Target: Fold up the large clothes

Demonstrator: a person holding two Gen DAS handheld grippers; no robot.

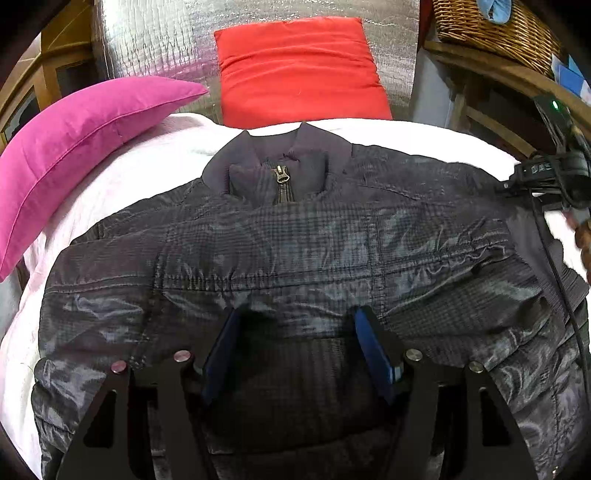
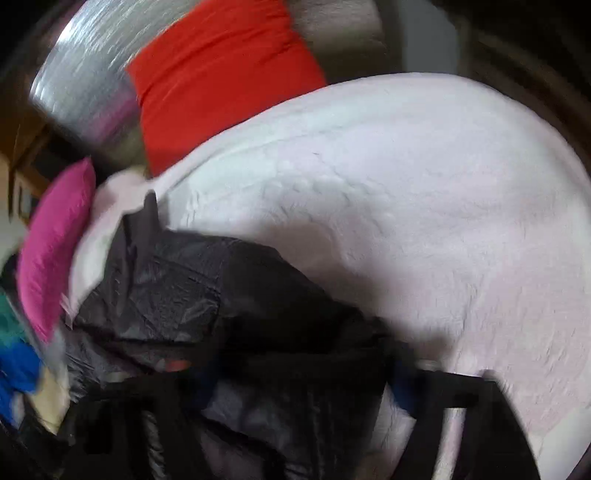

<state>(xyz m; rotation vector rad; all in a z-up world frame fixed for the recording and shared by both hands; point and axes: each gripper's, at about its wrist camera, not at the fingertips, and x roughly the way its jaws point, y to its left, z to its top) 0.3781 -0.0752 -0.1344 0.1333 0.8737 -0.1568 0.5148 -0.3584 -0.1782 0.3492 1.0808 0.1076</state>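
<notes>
A dark padded jacket lies front-up on a pale blanket, collar and brass zipper at the far end. My left gripper hovers open over the jacket's lower middle, its blue pads apart with nothing pinched between them. In the left wrist view, the black body of the right-hand tool shows at the right edge beside the jacket's shoulder. The right wrist view is blurred. There my right gripper has bunched jacket fabric filling the space between its fingers. Whether the pads press on it is hidden.
A red cushion and a pink cushion lean at the blanket's far side against a silver quilted backing. A wicker basket stands on wooden furniture at the right. Pale blanket stretches right of the jacket.
</notes>
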